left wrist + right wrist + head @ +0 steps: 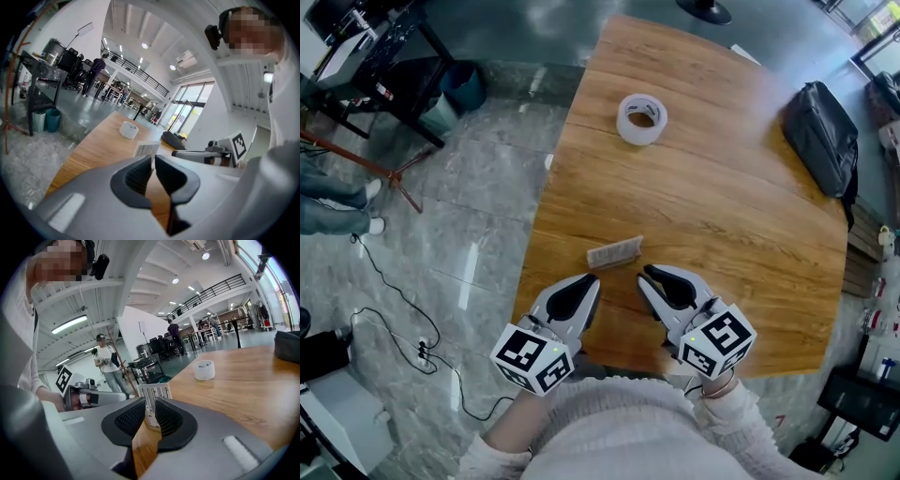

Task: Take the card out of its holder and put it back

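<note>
Card: pale striped rectangular card [614, 252] on our wooden counter [722, 225], just ahead of both tongs.
Left tongs [590, 279]: barely parted, empty.
Right tongs [650, 275]: released; their view alone sights card through gap.
Beyond: white tape roll [641, 119], black bag [822, 136].

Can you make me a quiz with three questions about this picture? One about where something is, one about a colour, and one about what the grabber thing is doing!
1. Where is the tape roll?
A. On the floor
B. On the table, beyond the card
C. On a chair

2. What colour is the bag?
A. Red
B. Black
C. Yellow

3. What is the right gripper doing?
A. Squeezing the card
B. Lifting the tape roll
C. Fingers apart, gripping nothing

Answers: B, it sits on the wood farther off than the card; B, it looks black at the table's right edge; C, the right gripper view shows its fingers parted, not pressing the card.
</note>
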